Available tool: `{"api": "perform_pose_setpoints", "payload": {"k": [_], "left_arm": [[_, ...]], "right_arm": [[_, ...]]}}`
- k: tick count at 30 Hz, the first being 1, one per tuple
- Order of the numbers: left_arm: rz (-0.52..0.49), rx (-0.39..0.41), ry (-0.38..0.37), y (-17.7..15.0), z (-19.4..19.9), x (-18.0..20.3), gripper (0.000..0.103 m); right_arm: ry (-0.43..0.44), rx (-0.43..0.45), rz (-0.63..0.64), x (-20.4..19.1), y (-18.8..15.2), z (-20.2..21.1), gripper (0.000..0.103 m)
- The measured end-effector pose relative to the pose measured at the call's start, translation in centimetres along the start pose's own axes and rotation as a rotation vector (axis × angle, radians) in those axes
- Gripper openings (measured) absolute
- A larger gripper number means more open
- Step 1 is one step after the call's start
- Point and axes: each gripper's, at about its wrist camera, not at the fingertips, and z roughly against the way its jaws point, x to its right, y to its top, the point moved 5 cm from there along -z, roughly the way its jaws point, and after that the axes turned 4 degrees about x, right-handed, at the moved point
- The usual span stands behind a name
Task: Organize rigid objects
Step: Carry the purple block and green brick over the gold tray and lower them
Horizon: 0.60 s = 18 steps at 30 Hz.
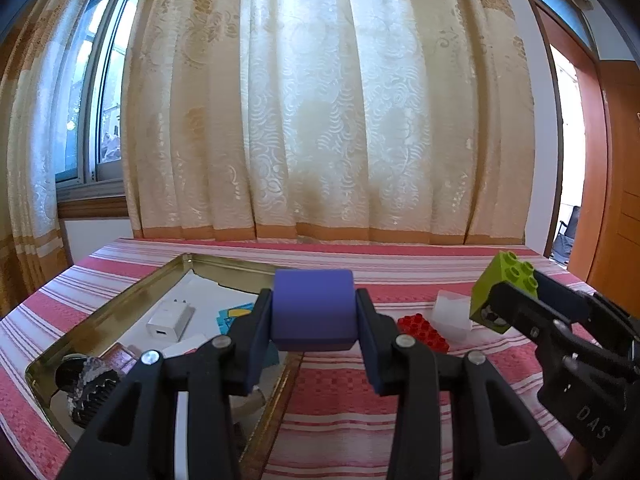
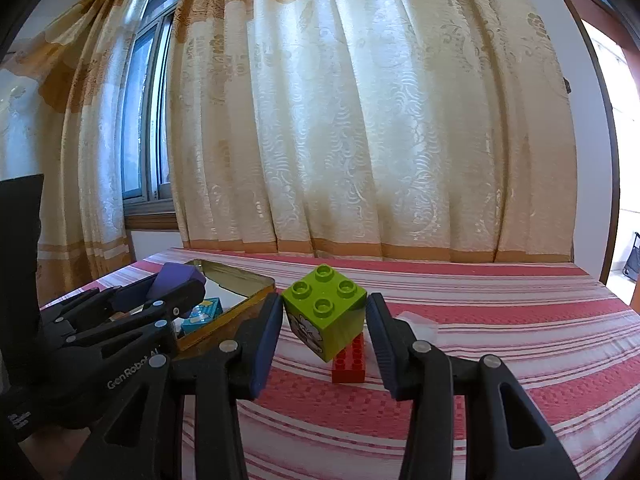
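My left tongs (image 1: 314, 312) squeeze one dark blue block with rounded edges (image 1: 313, 308), up in the air over the near right rim of the shiny gold metal tray (image 1: 120, 300). My right tongs (image 2: 324, 320) grip one lime green studded toy brick (image 2: 326, 312), tilted, with four round bumps on top. A white picture is on its side, but I cannot make out what it shows.

The tray sits toward the left edge of the tabletop, which is covered by a red and white striped cloth (image 1: 400, 400). Inside the tray I see one white plug charger (image 1: 170, 318), a teal card with a yellow shape (image 1: 236, 314) partly hidden by my tongs, and a dark lumpy thing (image 1: 86, 380) in the near corner that I cannot name.

On the cloth right of the tray lies one flat red studded toy brick (image 1: 424, 332), partly hidden behind the green brick in the right view. Just beside it is one small clear plastic box (image 1: 452, 316), hard to see.

I can read "GenRobot AI" on the left tongs in the right view, and "DAS" on the right tongs in the left view.
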Motion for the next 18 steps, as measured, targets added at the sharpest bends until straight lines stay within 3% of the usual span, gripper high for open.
{"api": "perform_pose_setpoints", "payload": {"k": [18], "left_arm": [[0.009, 0.009, 0.022, 0.1, 0.1, -1.5, 0.039]], "right_arm": [[0.04, 0.001, 0.015, -2.0, 0.1, -0.4, 0.046]]}}
